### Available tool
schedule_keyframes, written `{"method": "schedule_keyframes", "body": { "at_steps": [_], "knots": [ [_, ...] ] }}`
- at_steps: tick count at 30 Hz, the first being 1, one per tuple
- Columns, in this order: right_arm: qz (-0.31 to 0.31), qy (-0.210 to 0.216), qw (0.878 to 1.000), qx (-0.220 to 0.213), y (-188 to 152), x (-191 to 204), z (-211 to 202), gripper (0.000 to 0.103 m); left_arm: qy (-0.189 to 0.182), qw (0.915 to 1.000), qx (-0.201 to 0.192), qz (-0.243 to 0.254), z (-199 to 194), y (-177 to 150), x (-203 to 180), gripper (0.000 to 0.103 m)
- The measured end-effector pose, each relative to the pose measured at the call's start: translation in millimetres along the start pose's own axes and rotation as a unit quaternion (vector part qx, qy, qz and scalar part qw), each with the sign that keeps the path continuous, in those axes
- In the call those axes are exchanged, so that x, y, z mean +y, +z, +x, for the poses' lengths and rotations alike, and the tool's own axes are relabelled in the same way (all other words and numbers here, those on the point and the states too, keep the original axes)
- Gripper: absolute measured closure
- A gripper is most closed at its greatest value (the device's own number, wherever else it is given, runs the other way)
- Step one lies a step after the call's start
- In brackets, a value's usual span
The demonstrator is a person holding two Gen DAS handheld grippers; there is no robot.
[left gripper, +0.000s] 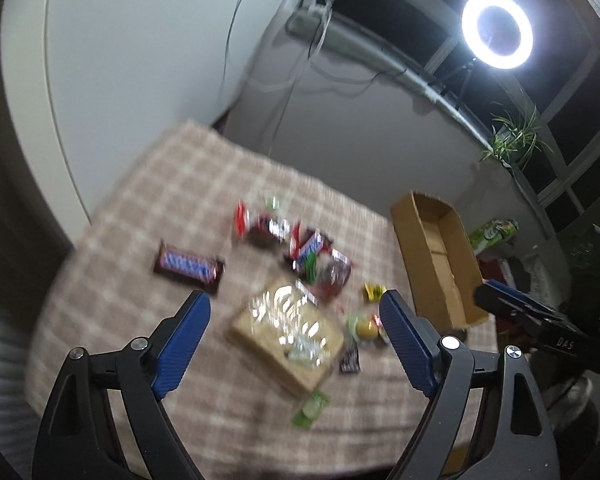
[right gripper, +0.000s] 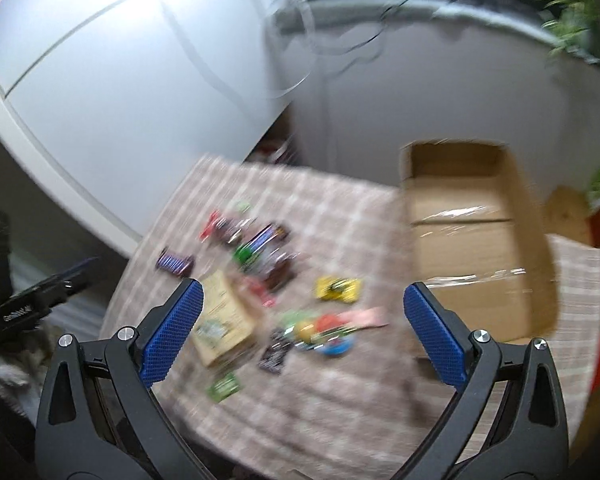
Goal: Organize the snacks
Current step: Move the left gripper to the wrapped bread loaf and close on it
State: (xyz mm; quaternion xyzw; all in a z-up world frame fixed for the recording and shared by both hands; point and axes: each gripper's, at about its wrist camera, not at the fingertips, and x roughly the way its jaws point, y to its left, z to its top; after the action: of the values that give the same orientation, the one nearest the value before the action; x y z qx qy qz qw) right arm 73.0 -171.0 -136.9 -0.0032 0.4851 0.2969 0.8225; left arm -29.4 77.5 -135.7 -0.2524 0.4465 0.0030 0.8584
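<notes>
Snacks lie scattered on a checked tablecloth (left gripper: pixel 148 208): a dark candy bar with blue lettering (left gripper: pixel 189 266), a heap of dark and red wrappers (left gripper: pixel 300 252), a tan cracker pack in shiny wrap (left gripper: pixel 288 330), a yellow packet (right gripper: pixel 338 289), a small green packet (left gripper: pixel 311 408) and bright round sweets (right gripper: pixel 320 330). An open cardboard box (right gripper: pixel 472 240) stands at the table's right side. My left gripper (left gripper: pixel 296 312) hangs open above the cracker pack, holding nothing. My right gripper (right gripper: pixel 302 300) is open above the sweets, empty. Both views are motion-blurred.
White wall panels (left gripper: pixel 140 60) rise behind the table with loose cables hanging down. A ring light (left gripper: pixel 497 30) glows at the upper right by dark windows, with a potted plant (left gripper: pixel 512 140) on the sill. A green package (left gripper: pixel 492 234) sits beyond the box.
</notes>
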Motion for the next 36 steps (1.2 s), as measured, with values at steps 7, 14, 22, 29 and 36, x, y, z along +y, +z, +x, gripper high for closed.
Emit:
{"method": "schedule_keyframes", "body": {
  "at_steps": [7, 14, 22, 29, 36],
  "knots": [
    [-0.001, 0.087, 0.991, 0.099, -4.8, 18.2, 58.5, 0.009, -0.041, 0.996, 0.061, -0.051, 27.8, -29.4, 21.0, 0.033],
    [0.004, 0.125, 0.977, 0.172, -9.7, 23.3, 108.3, 0.014, -0.069, 0.9881, 0.103, -0.09, 53.4, -46.2, 32.8, 0.038],
    [0.015, 0.131, 0.969, 0.208, -8.3, 27.1, 143.2, 0.023, -0.07, 0.9848, 0.123, -0.101, 74.2, -51.8, 42.6, 0.038],
    [0.031, 0.145, 0.961, 0.235, -6.5, 28.5, 171.4, 0.029, -0.058, 0.9843, 0.132, -0.101, 92.1, -51.6, 46.9, 0.049],
    [0.039, 0.142, 0.957, 0.251, -10.6, 28.9, 180.6, 0.036, -0.064, 0.9838, 0.133, -0.102, 97.2, -52.5, 49.5, 0.057]
  ]
}}
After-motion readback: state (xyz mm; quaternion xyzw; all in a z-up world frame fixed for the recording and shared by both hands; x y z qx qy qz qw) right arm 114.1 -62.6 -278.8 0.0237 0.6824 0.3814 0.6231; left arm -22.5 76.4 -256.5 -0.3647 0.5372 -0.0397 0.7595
